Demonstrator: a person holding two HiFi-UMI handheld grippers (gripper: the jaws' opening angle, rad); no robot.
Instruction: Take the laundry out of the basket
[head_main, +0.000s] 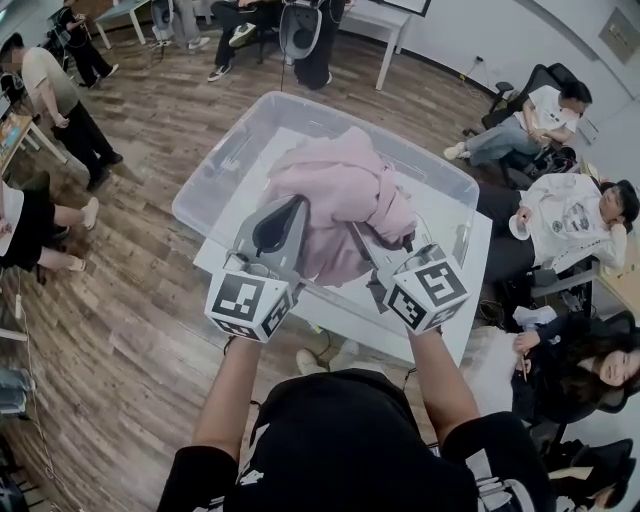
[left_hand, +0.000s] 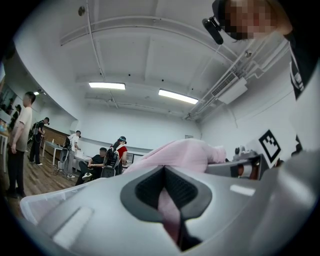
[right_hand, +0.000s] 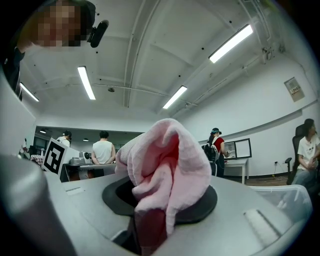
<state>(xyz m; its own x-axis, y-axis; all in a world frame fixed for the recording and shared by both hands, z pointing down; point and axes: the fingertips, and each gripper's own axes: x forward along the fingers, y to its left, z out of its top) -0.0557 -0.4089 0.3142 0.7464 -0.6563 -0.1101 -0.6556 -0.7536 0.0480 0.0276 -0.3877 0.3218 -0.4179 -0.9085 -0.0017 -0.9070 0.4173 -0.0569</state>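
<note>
A pink garment (head_main: 340, 200) hangs bunched above the clear plastic basket (head_main: 212, 170), held up from both sides. My left gripper (head_main: 288, 212) is shut on its left part; in the left gripper view a strip of pink cloth (left_hand: 169, 210) is pinched between the jaws of the left gripper (left_hand: 167, 200), and the rest of the garment (left_hand: 187, 152) bulges beyond them. My right gripper (head_main: 375, 245) is shut on the garment's right side. In the right gripper view a thick fold of pink cloth (right_hand: 167, 160) rises out of the right gripper (right_hand: 150, 217). The basket's inside below is mostly hidden.
The basket stands on a white table (head_main: 472, 315) on a wooden floor. Several seated people (head_main: 570, 215) are close on the right. More people (head_main: 60, 105) stand at the left and back. Another white table (head_main: 380, 25) is at the far side.
</note>
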